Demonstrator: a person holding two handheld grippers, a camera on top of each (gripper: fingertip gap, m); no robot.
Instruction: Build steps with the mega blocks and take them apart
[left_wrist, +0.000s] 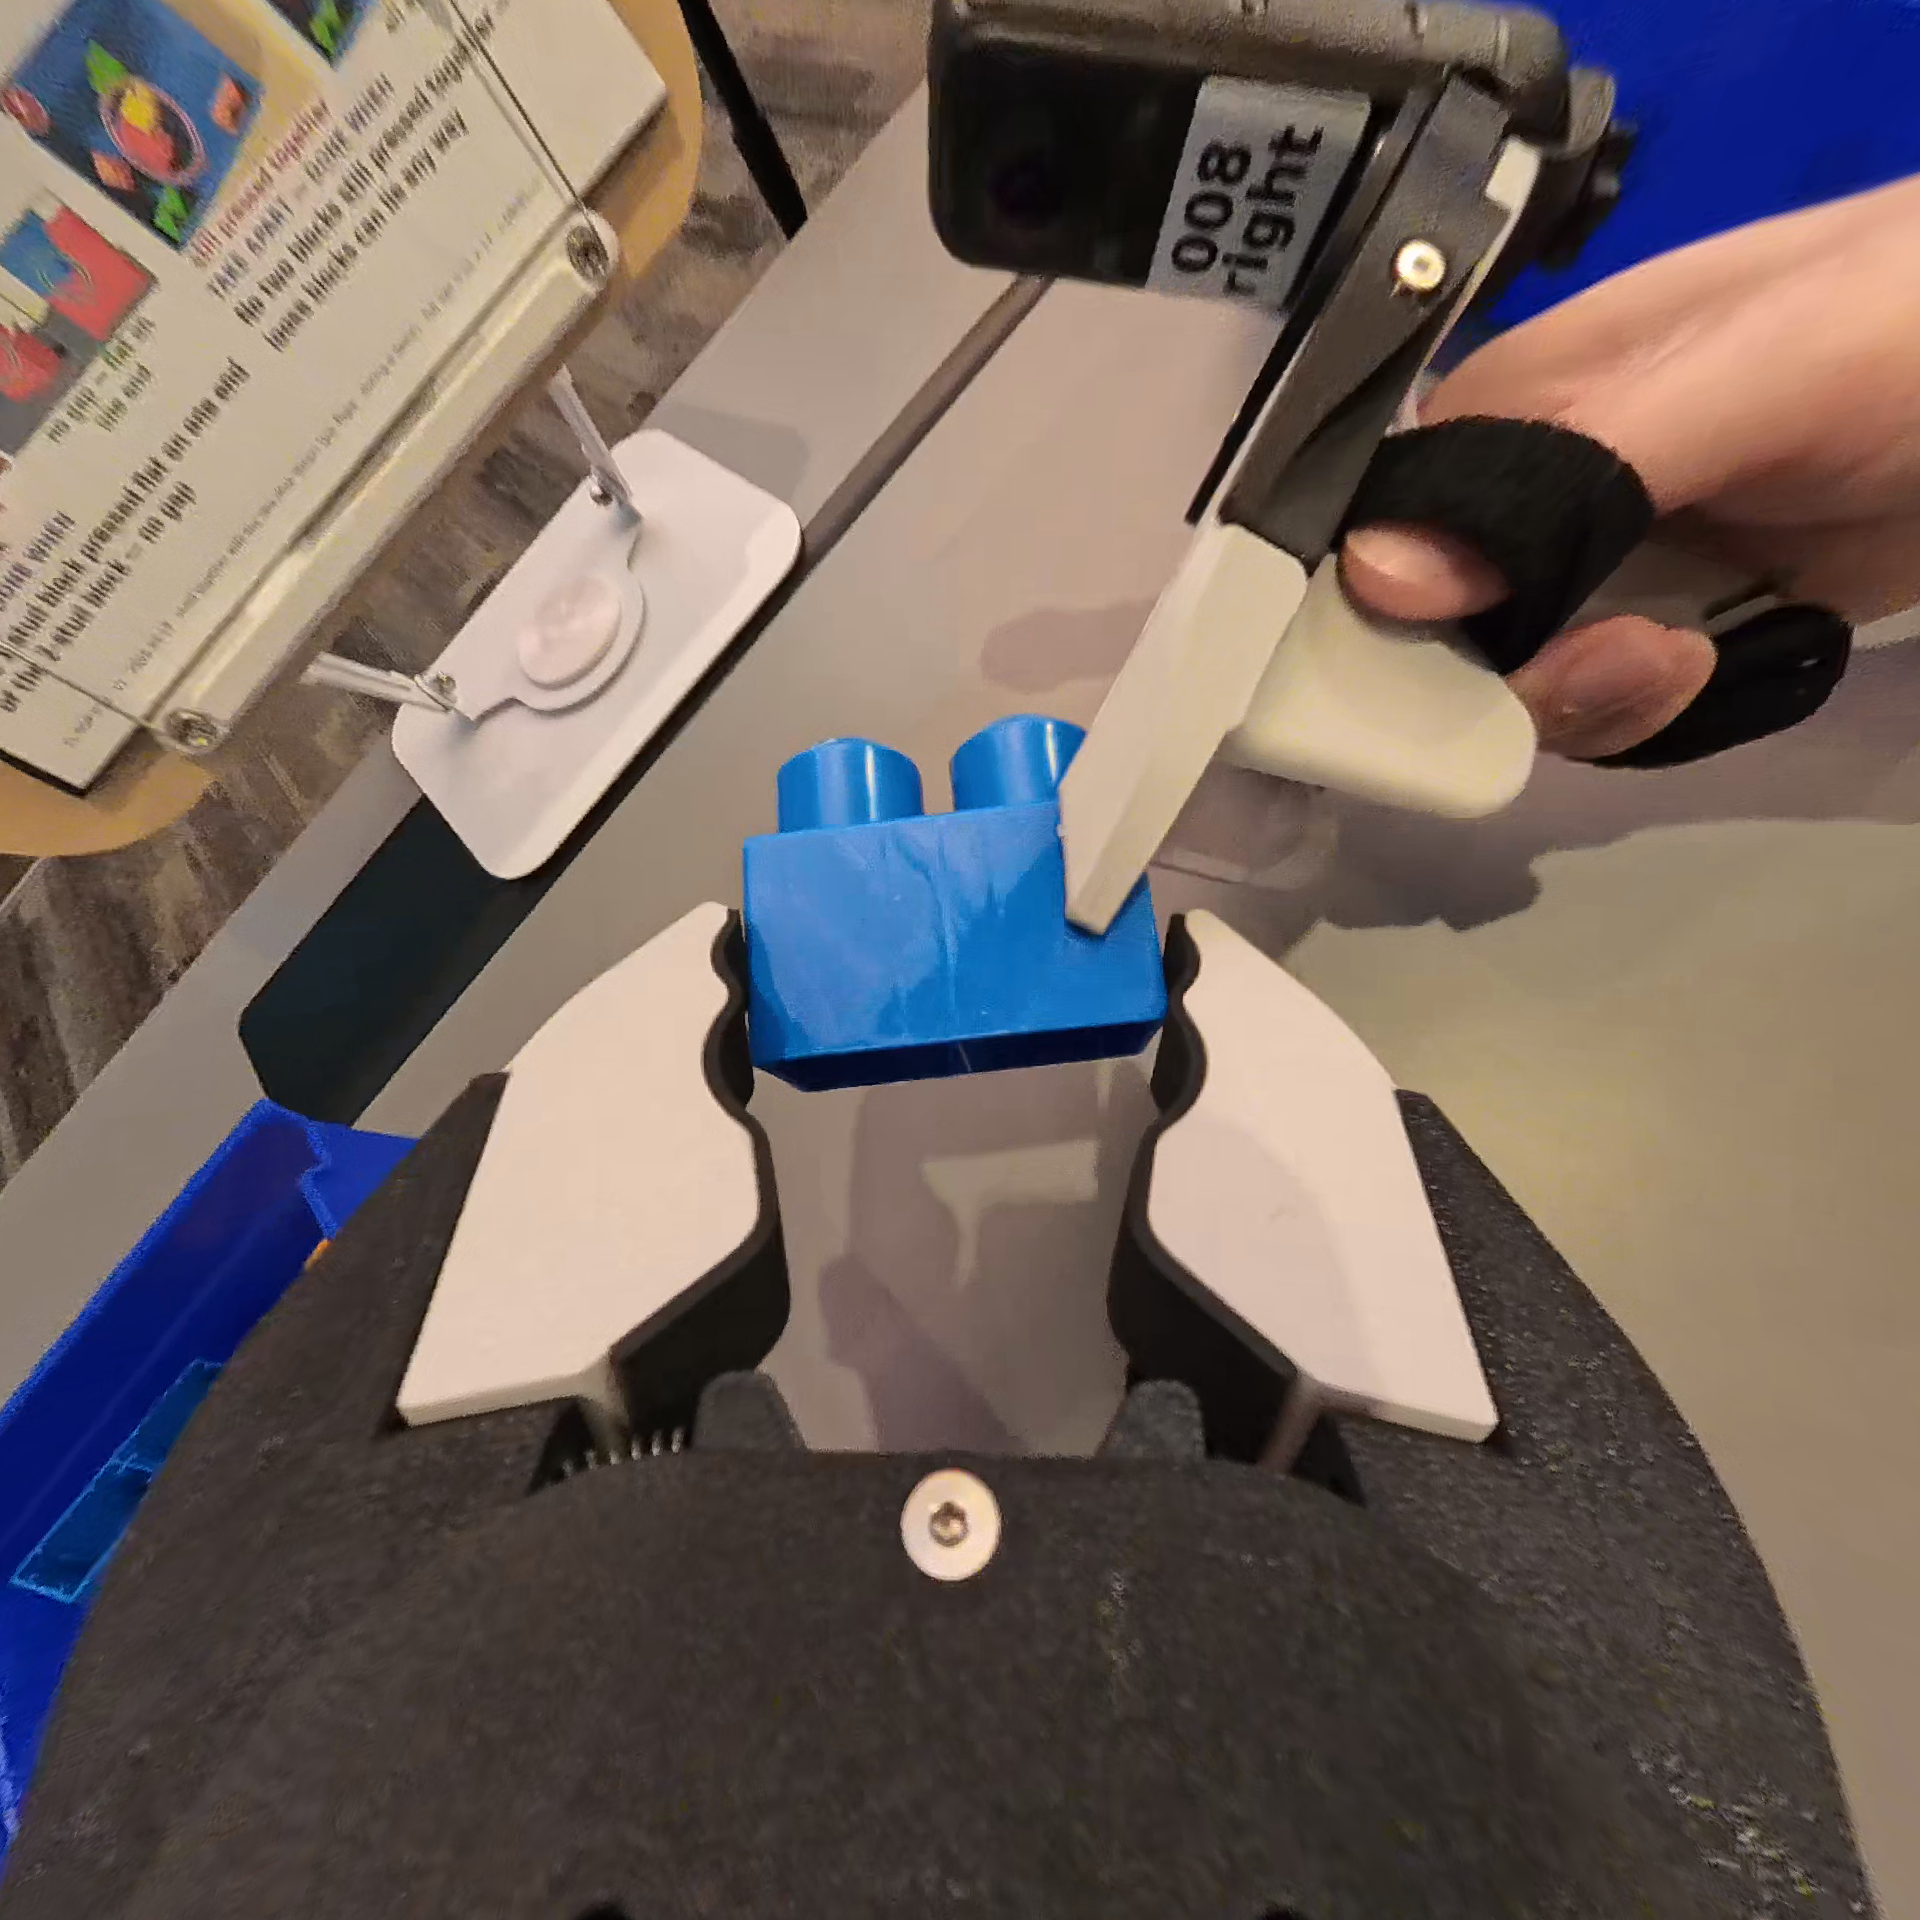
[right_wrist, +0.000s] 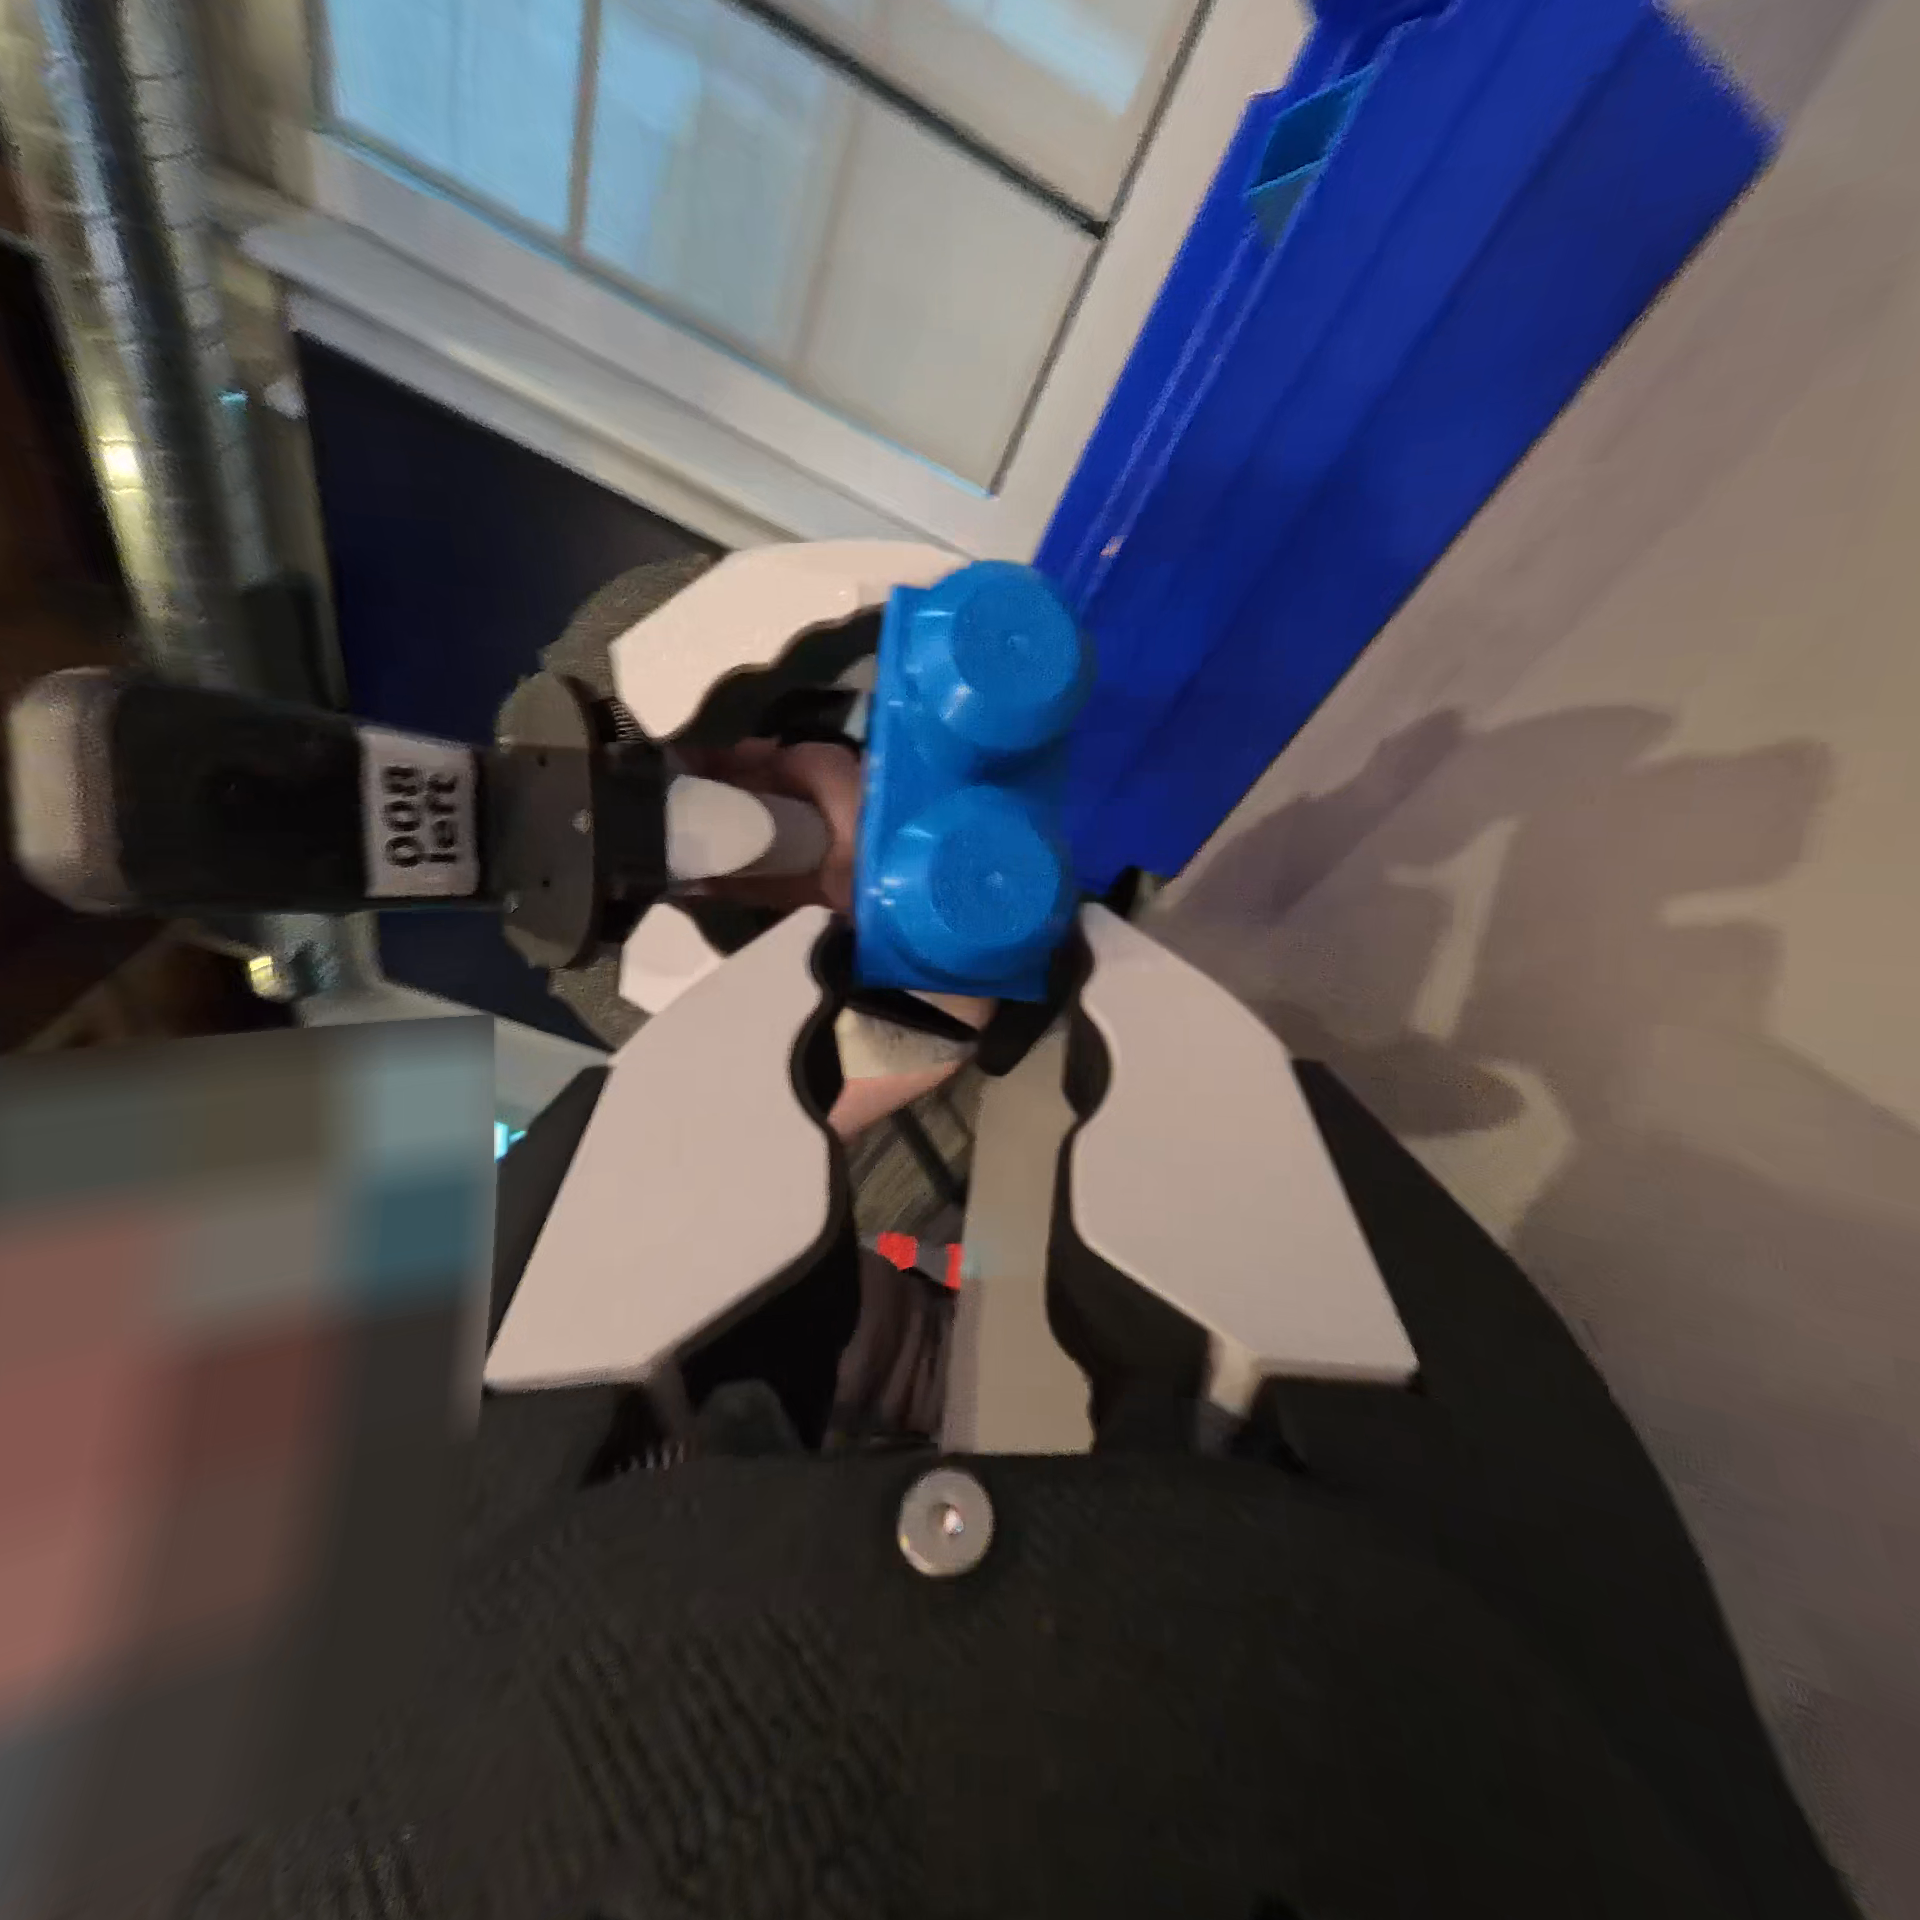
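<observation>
Blue block (two studs) hangs above the grey table, pinched by left gripper and right gripper jaws.

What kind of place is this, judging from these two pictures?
Probably an indoor workspace set up for recording gripper demonstrations. A smooth grey tabletop carries a printed instruction sheet on a metal stand and a blue plastic bin. A large paned window is behind.
</observation>
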